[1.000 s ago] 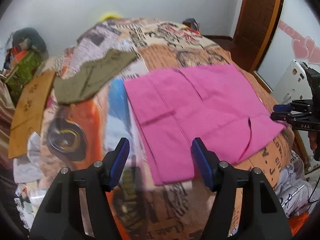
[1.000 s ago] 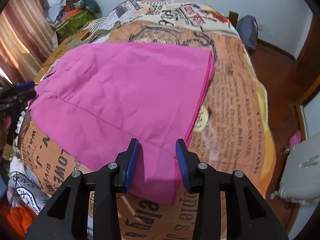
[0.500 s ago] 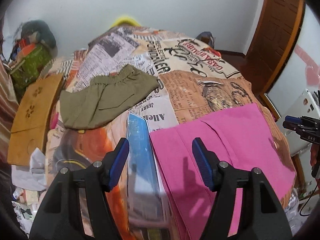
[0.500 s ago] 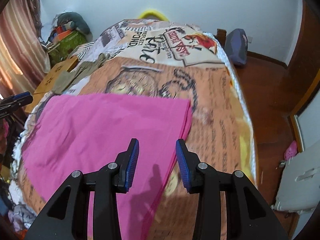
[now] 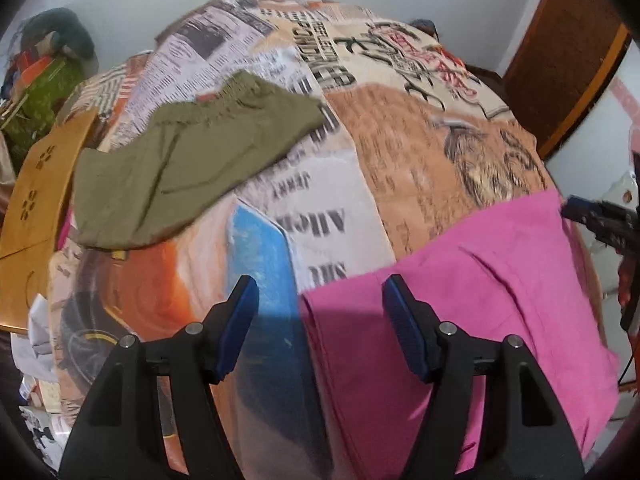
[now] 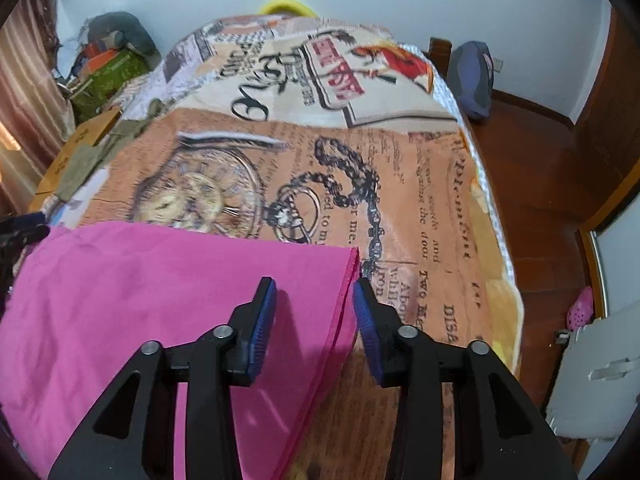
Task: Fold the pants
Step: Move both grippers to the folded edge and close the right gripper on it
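The bright pink cotton pants [image 6: 152,300] lay flat on the near part of the bed, on the newspaper-print bedspread [image 6: 420,208]. Their long axis ran across the bed, from one tool to the other. The left tool [image 5: 318,322] stood wide apart and empty above the left corner of the pants. The right tool [image 6: 314,320] had just been opening; it stood partly apart, straddling the right folded edge without pressing it. Olive-green shorts [image 5: 188,164] lay well apart, farther up the bed.
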The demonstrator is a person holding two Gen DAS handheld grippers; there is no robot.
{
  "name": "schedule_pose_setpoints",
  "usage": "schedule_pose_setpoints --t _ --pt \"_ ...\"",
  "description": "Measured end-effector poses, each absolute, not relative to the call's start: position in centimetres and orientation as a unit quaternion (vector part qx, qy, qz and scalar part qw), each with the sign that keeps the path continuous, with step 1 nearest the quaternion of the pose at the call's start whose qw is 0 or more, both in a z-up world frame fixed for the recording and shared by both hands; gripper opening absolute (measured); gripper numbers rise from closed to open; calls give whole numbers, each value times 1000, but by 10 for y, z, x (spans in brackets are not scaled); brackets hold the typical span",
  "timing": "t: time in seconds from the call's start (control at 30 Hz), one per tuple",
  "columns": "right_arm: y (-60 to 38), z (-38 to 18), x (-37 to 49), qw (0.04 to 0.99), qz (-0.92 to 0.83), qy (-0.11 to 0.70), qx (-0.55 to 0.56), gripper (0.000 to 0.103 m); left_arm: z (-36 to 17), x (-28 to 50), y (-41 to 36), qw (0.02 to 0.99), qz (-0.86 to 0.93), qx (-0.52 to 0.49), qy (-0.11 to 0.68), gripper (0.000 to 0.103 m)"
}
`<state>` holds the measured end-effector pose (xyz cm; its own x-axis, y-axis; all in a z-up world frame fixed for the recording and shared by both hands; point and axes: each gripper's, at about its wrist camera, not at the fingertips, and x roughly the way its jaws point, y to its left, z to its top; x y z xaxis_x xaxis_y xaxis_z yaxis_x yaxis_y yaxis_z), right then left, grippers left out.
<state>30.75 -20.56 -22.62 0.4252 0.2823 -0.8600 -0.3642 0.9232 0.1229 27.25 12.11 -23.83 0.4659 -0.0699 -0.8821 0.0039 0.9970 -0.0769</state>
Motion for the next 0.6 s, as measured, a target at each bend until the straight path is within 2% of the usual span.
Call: schedule_pose_setpoints --t 0.07,0.3,0.33,0.37,0.4,0.43,0.5,0.57,0.6 --pt "-206 -234 310 838 194 509 -39 40 -240 269 121 858 -24 -43 511 69" --pt "-207 -247 314 837 204 508 -14 43 -243 271 124 843 -37 -80 531 67" --pt "-206 -247 315 837 206 506 -10 43 -242 271 124 842 -36 -85 531 61" --pt "-205 -246 313 840 210 500 -5 33 -241 270 124 842 -36 -91 530 58" --pt "-205 -245 311 841 214 497 -1 19 -239 270 122 843 -38 -95 528 48" --pt "-203 -246 311 840 214 498 -3 13 -236 269 119 845 -33 -91 526 44" --pt "-200 -244 307 846 214 489 -9 8 -232 266 113 854 -18 -68 515 35" --pt "-196 -242 304 854 209 476 -31 6 -227 263 106 863 2 -34 505 18" --pt "-194 -240 300 860 200 467 -50 5 -225 262 104 865 10 -19 502 17"
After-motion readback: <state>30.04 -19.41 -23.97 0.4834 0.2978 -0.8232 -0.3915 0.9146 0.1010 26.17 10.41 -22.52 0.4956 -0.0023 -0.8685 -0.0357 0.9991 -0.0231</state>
